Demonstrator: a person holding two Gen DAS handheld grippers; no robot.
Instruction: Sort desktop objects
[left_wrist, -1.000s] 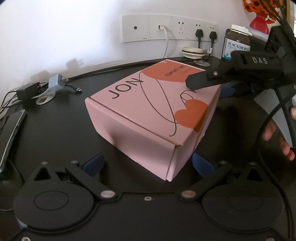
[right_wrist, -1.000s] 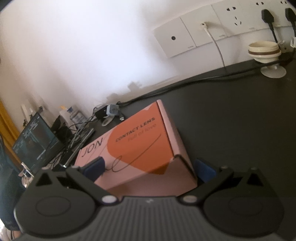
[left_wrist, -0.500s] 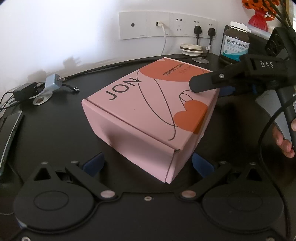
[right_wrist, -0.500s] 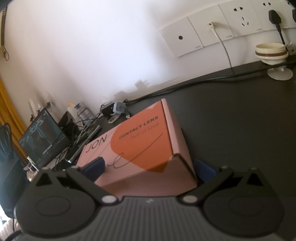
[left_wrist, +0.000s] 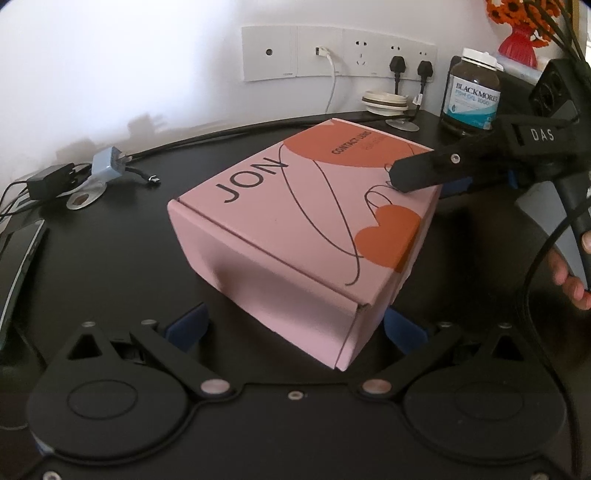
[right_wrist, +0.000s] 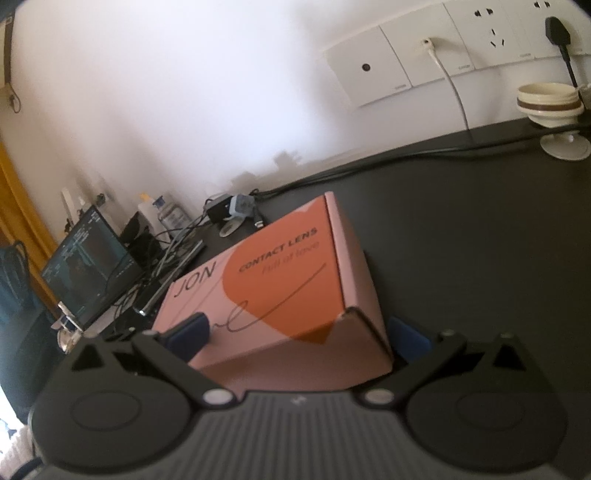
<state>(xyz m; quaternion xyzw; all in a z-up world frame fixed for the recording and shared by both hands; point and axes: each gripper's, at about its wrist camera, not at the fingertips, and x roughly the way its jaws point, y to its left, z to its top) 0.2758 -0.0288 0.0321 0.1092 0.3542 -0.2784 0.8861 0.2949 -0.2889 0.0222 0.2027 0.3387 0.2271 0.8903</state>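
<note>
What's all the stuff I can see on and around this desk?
box: 1, pink with orange shapes, desk centre
desk: 1, black
bottle: 1, brown, white cap, back right
sockets: 1 row, white, wall
adapter: 1, grey-blue, back left
laptop: 1, screen lit, far left
vase: 1, red, top right
left gripper: 1, black, blue pads, astride box corner
right gripper: 1, black, over box end
hand: 1, right edge
</note>
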